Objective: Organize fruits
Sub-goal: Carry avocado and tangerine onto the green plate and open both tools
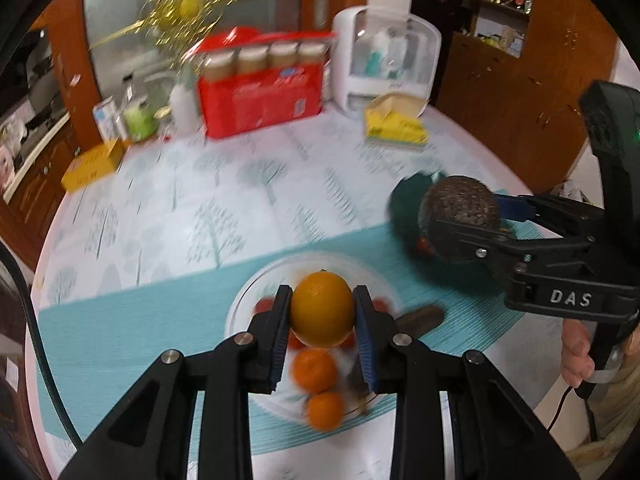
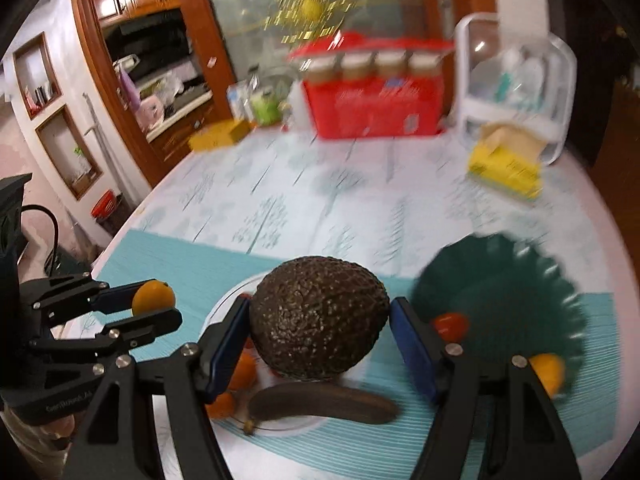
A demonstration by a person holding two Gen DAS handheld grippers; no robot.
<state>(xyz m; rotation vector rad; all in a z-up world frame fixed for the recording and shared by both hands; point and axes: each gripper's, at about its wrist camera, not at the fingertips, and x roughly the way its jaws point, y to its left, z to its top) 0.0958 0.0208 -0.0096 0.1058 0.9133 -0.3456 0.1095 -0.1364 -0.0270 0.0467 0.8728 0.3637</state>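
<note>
My left gripper [image 1: 322, 318] is shut on an orange [image 1: 322, 309] and holds it above a clear glass plate [image 1: 244, 300]. Two small mandarins [image 1: 315, 370] and red tomatoes lie on that plate. My right gripper [image 2: 320, 336] is shut on a dark avocado [image 2: 320, 318], lifted above the plate [image 2: 224, 304]. In the left wrist view the avocado [image 1: 460, 210] hangs by a dark green fluted bowl [image 1: 404, 204]. The bowl [image 2: 508, 280] holds a tomato [image 2: 451, 326] and a yellow fruit [image 2: 548, 372]. A dark brown banana [image 2: 324, 404] lies at the plate's edge.
A teal placemat [image 1: 120, 320] lies on the round table with a tree-print cloth [image 1: 200, 200]. At the back stand a red box of jars [image 1: 260, 96], a white dispenser [image 1: 384, 60], yellow boxes [image 1: 396, 128], bottles and a green jar [image 1: 138, 120].
</note>
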